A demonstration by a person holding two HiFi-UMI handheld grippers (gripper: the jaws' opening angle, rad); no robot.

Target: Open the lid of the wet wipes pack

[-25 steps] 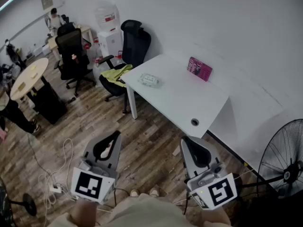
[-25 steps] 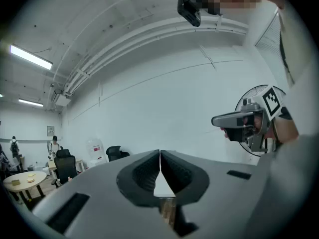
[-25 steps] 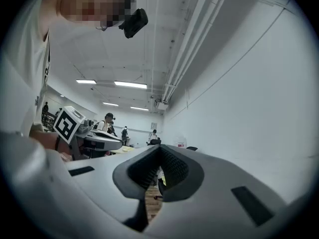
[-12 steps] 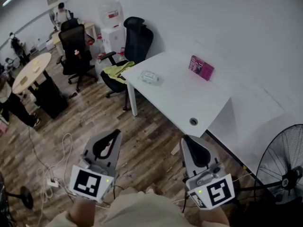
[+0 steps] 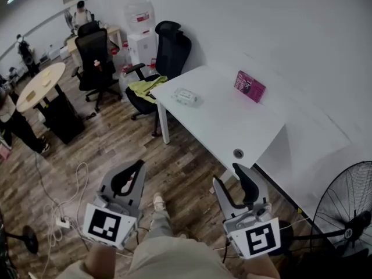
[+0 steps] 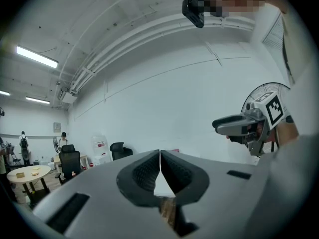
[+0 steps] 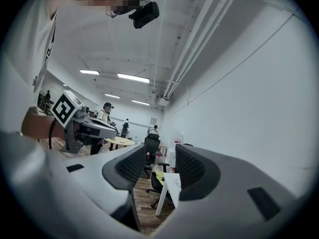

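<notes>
The wet wipes pack point(image 5: 186, 97) lies flat near the far left corner of the white table point(image 5: 224, 121); it is pale with a lid on top. Both grippers hang over the wooden floor, well short of the table. My left gripper point(image 5: 139, 165) is shut, its pads meeting with nothing between them point(image 6: 160, 156). My right gripper point(image 5: 228, 175) has its jaws opening, spread wide and empty point(image 7: 160, 158). Through its gap I see the table's corner point(image 7: 173, 183). The pack is too small to make out in either gripper view.
A pink book point(image 5: 250, 86) lies at the table's far side by the wall. A black office chair point(image 5: 170, 50) with a yellow-green cloth point(image 5: 145, 89) stands at the table's left end. A floor fan point(image 5: 347, 214) stands at right. Cables point(image 5: 71, 193) trail over the floor at left.
The right gripper's jaws have gone from shut to wide apart. The left gripper stays shut and in place. A foot now shows on the floor between the grippers.
</notes>
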